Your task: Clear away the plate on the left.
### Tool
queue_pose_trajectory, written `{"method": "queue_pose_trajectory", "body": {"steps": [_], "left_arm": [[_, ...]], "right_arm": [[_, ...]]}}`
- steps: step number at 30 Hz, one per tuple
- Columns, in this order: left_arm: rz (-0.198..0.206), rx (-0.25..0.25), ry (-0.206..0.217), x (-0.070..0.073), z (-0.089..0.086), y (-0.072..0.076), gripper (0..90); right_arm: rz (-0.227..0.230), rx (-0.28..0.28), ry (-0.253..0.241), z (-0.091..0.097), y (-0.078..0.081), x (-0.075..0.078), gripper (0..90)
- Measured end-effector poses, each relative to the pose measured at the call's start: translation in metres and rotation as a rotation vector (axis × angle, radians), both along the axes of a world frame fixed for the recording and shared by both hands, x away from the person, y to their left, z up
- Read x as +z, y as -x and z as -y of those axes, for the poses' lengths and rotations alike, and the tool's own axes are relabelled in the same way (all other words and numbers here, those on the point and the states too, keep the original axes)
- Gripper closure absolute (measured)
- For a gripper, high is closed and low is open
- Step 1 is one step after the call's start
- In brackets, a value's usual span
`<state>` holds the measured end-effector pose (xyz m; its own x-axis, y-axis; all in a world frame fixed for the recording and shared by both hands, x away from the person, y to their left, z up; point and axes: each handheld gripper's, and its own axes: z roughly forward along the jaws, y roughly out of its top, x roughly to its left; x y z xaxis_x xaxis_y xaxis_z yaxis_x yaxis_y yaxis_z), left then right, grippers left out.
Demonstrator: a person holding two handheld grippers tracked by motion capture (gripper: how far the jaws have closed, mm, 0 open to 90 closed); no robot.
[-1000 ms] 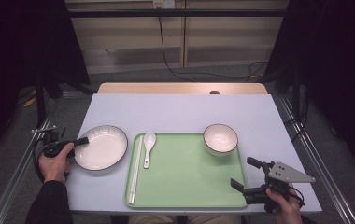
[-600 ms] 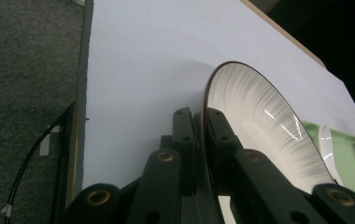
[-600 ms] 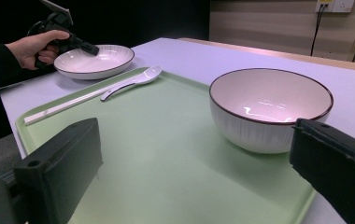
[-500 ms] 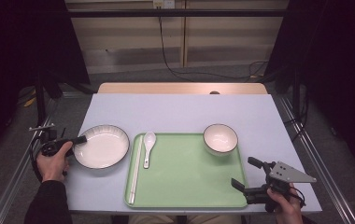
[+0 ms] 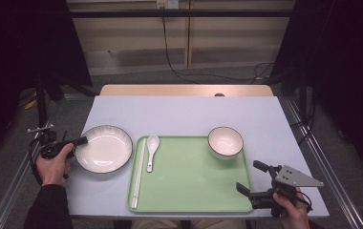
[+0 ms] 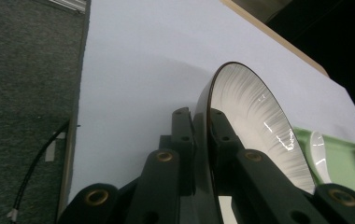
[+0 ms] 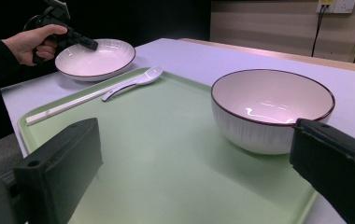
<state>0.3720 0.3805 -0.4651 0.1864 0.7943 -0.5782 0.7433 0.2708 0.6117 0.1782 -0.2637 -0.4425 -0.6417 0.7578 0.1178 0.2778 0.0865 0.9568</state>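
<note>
**Plate pinched by its rim, tray just beside**

Left gripper clamped on the near-left rim of the plate, left of the green tray on the table. Right gripper gaping wide over the tray's near-right corner, holding nothing, short of the bowl. Thin edge grip: likely to slip or tilt, possibly knocking the spoon or chopsticks. Pale lilac tabletop; dark curtains either side, cables on grey floor beyond.

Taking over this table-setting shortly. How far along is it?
Done: bowl, spoon and chopsticks already sit on the green tray. In hand: the left tool is clamped on the plate rim. Left, probably: moving that plate; the right tool waits open.
</note>
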Motion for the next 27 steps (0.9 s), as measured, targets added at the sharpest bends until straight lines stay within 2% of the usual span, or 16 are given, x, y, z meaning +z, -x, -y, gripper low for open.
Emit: {"method": "queue_pose_trajectory", "body": {"steps": [1, 7, 8, 14, 16, 17, 18, 20, 25, 27], "left_arm": [[0.001, 0.0, 0.013, 0.0, -0.001, 0.0, 83.6], [0.015, 0.012, 0.012, 0.004, -0.003, 0.003, 83.3], [0.022, 0.025, 0.032, 0.005, -0.003, 0.004, 83.4], [0.034, 0.006, 0.038, 0.011, -0.004, 0.009, 83.2], [0.051, 0.011, 0.042, 0.012, -0.004, 0.011, 83.3], [0.045, 0.01, 0.032, 0.014, -0.004, 0.011, 83.2], [0.045, 0.015, 0.051, 0.015, -0.003, 0.013, 83.3], [0.054, 0.004, 0.043, 0.017, -0.003, 0.015, 83.2], [0.06, 0.013, 0.043, 0.022, -0.002, 0.022, 83.0], [0.062, 0.011, 0.041, 0.025, -0.002, 0.026, 83.1]], "right_arm": [[-0.002, 0.006, 0.005, 0.001, 0.0, 0.0, 2.2], [-0.001, 0.005, 0.005, 0.001, -0.001, 0.0, 2.1], [-0.001, 0.004, 0.004, 0.001, -0.001, 0.0, 2.1], [0.0, -0.005, 0.003, -0.001, 0.0, 0.0, 2.1], [0.002, 0.002, -0.001, -0.001, 0.0, 0.0, 2.1], [0.002, 0.002, 0.0, -0.001, 0.0, 0.0, 2.1], [0.002, 0.002, -0.001, -0.001, -0.001, 0.0, 2.1], [0.001, -0.002, 0.004, -0.001, -0.001, 0.0, 2.1], [0.0, -0.004, 0.002, -0.001, -0.001, 0.001, 2.1], [-0.004, 0.01, 0.003, 0.0, -0.001, 0.001, 2.1]]}}
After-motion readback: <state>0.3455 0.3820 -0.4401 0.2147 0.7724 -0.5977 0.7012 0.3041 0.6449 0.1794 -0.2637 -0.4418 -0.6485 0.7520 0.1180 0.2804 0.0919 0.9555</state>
